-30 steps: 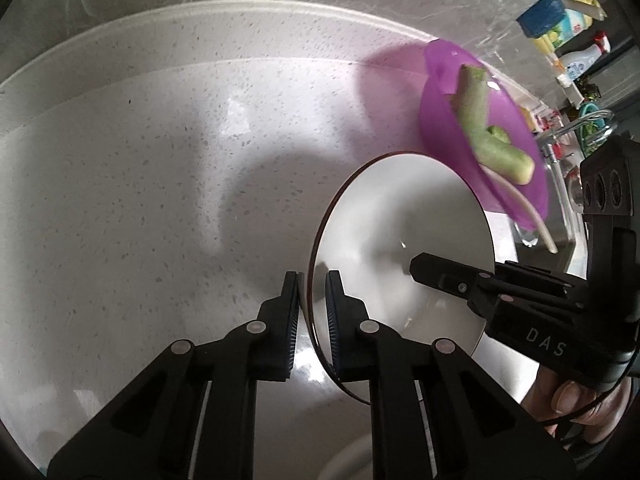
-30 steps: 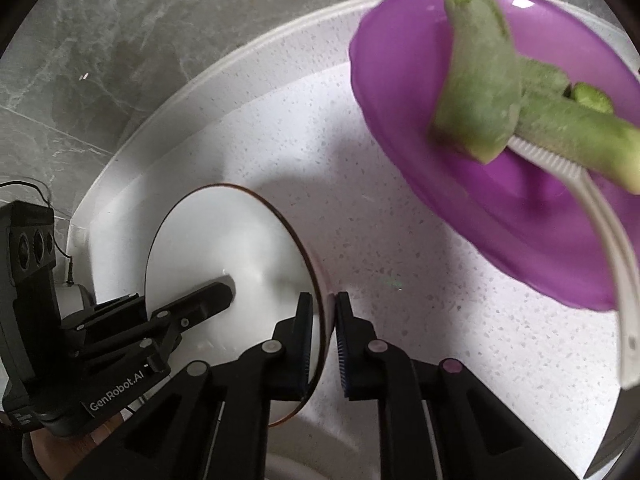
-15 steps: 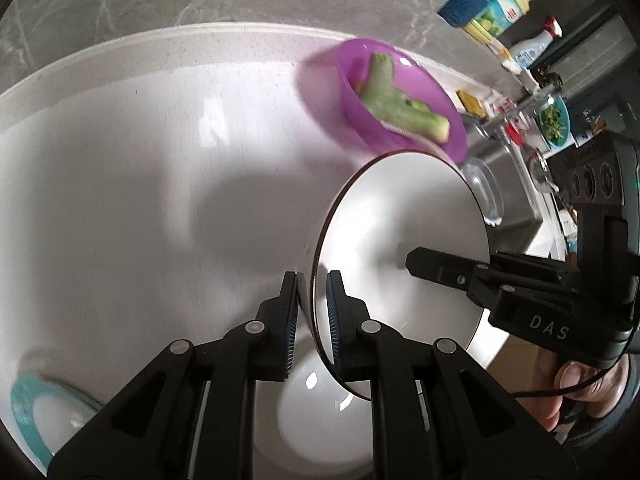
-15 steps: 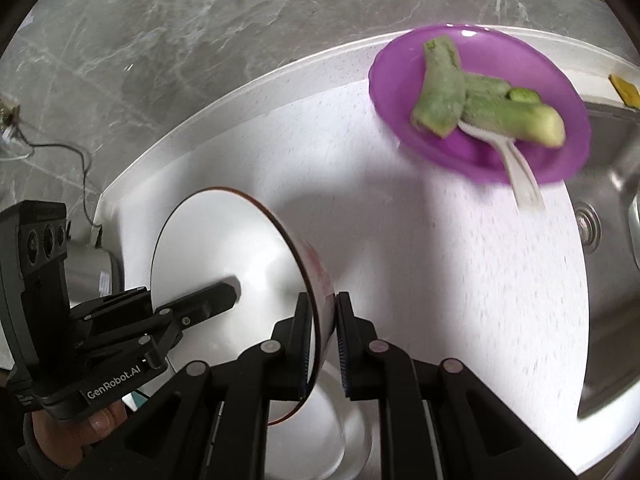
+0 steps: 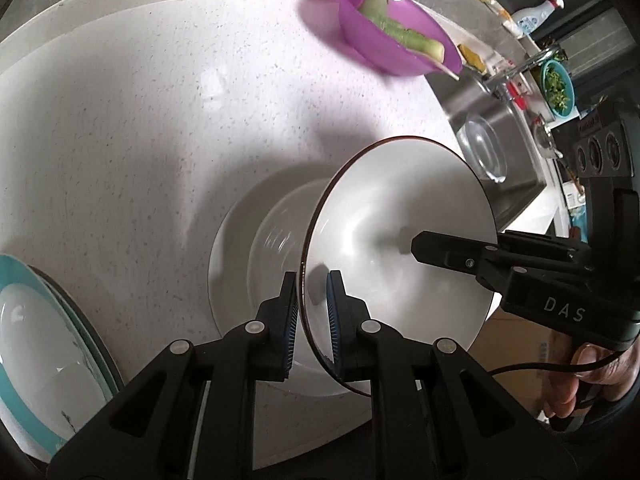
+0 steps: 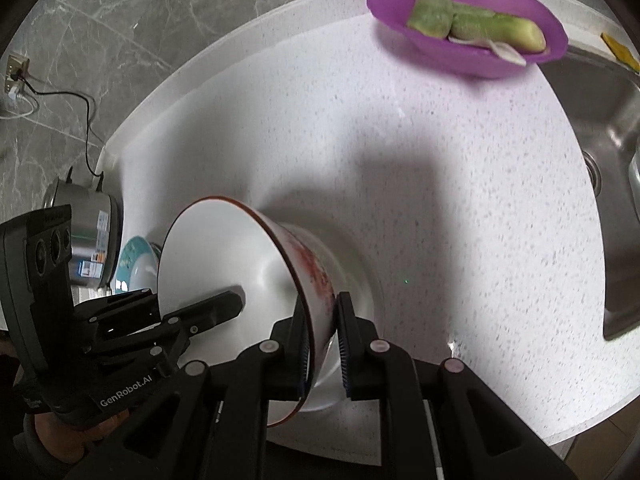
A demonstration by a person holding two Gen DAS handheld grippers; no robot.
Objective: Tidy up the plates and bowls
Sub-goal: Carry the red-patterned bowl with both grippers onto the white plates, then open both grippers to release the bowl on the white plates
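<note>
White bowl [image 5: 400,240] pinched by both hand-held grippers [image 5: 312,312] [image 6: 322,332], speckled counter [image 5: 140,140] (sink [image 6: 616,160] beside)

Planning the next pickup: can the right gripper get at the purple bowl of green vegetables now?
Probably not: the right gripper is shut on the white red-rimmed bowl's rim, as is the left gripper. The countertop toward the purple bowl looks clear.

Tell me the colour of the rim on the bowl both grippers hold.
Dark reddish-brown on a white bowl, clearest in the right wrist view.
</note>
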